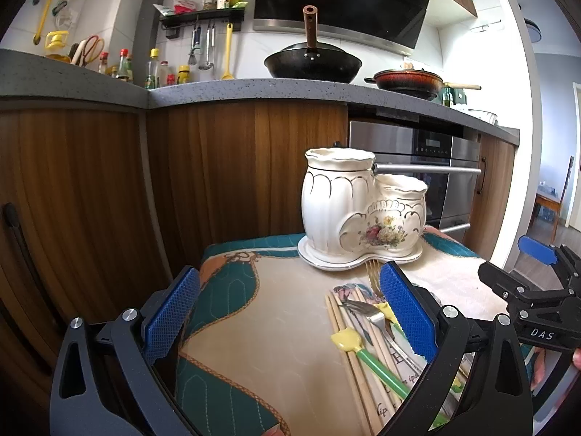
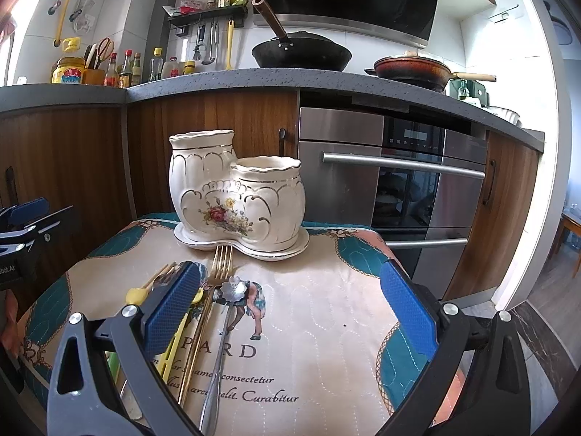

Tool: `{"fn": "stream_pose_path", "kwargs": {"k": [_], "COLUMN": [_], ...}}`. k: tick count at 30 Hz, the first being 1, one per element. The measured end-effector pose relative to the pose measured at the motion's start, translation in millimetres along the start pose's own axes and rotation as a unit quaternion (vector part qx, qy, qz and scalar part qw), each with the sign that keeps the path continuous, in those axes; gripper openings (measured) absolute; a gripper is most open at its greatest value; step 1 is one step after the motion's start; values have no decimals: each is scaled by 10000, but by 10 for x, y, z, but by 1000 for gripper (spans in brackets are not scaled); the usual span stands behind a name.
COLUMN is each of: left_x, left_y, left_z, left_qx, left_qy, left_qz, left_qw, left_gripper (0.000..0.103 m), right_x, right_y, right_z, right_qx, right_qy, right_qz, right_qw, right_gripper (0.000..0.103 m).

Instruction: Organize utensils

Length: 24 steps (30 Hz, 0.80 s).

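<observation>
A white ceramic utensil holder [image 1: 359, 214] [image 2: 236, 196] with two cups and a flower print stands on its saucer at the far side of a quilted mat [image 1: 261, 319] [image 2: 319, 327]. Before it lie loose utensils: wooden chopsticks [image 1: 348, 348], a silver fork [image 1: 366, 314], a gold fork [image 2: 219, 261], a flower-shaped silver spoon [image 2: 232, 290] and a green-handled yellow-tipped utensil [image 1: 366, 354]. My left gripper [image 1: 290, 312] hovers open over the mat, left of the pile. My right gripper [image 2: 290, 305] is open above the spoon, empty.
Wood cabinets and a steel oven [image 2: 406, 181] stand behind the small table. The grey counter [image 1: 254, 91] carries a black wok [image 1: 312, 65], a red pan [image 1: 406, 81] and sauce bottles [image 2: 123, 69]. The other gripper's body [image 1: 530, 298] shows at the right edge.
</observation>
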<state>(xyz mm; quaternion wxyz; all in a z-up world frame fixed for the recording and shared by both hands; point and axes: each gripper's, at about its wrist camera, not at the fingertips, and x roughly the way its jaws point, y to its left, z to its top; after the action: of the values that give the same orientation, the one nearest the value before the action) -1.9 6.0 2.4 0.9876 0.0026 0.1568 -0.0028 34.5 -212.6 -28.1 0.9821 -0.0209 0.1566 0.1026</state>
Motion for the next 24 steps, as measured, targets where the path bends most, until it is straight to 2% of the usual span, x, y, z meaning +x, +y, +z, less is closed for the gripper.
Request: {"fn": "stream_pose_path", "kwargs": {"k": [24], "left_x": [49], "left_y": [-11], "left_z": [-22], "left_qx": [22], "left_qy": [41], "left_qz": [19], "left_qw": [10000], "left_gripper": [98], "right_x": [57], "right_y": [-100], "right_z": [-24], "right_qx": [271], "right_qy": [77], "right_qz": [85], "right_qw": [9996], "right_gripper": [98]}}
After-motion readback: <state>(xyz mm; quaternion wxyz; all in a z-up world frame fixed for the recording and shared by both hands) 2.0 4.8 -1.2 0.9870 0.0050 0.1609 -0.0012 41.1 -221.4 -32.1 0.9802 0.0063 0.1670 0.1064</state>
